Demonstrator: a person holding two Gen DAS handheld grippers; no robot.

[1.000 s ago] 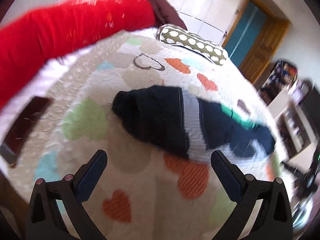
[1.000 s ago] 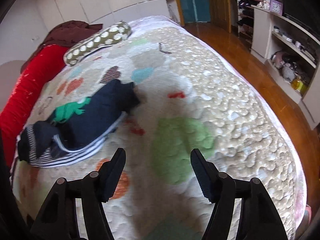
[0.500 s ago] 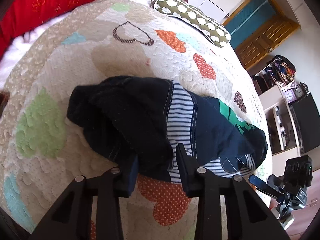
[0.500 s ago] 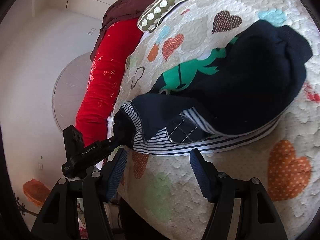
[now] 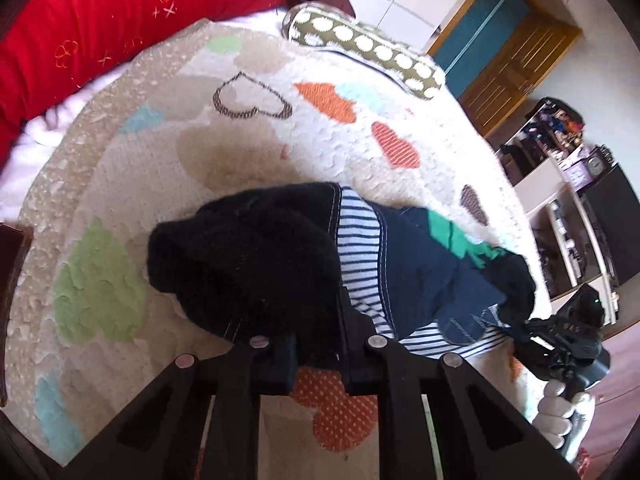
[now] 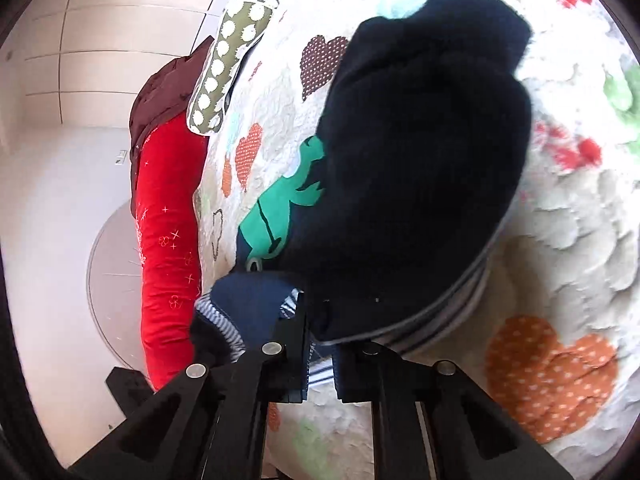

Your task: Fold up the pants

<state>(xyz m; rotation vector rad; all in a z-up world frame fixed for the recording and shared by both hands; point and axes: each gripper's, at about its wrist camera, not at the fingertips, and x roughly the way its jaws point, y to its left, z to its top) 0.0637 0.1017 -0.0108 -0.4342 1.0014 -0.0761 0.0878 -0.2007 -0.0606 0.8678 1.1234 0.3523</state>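
Dark navy pants (image 5: 256,264) with a striped lining and a green patch (image 5: 452,236) lie bunched on the heart-patterned quilt (image 5: 160,168). My left gripper (image 5: 318,344) is shut on the near edge of the pants at one end. My right gripper (image 6: 320,344) is shut on the pants (image 6: 420,168) at the other end, near the striped lining (image 6: 224,320). The right gripper also shows in the left wrist view (image 5: 560,340), held by a gloved hand (image 5: 560,412) at the quilt's right edge.
A long red bolster (image 5: 100,28) and a spotted olive pillow (image 5: 360,48) lie at the far side of the bed, with a maroon cloth (image 6: 160,96) behind. Shelves (image 5: 568,200) and a wooden door (image 5: 508,56) stand to the right.
Both grippers moved in onto the pants. The left one, nearly shut half a second ago, now clamps the fabric; the right one went from open to shut on the other end.
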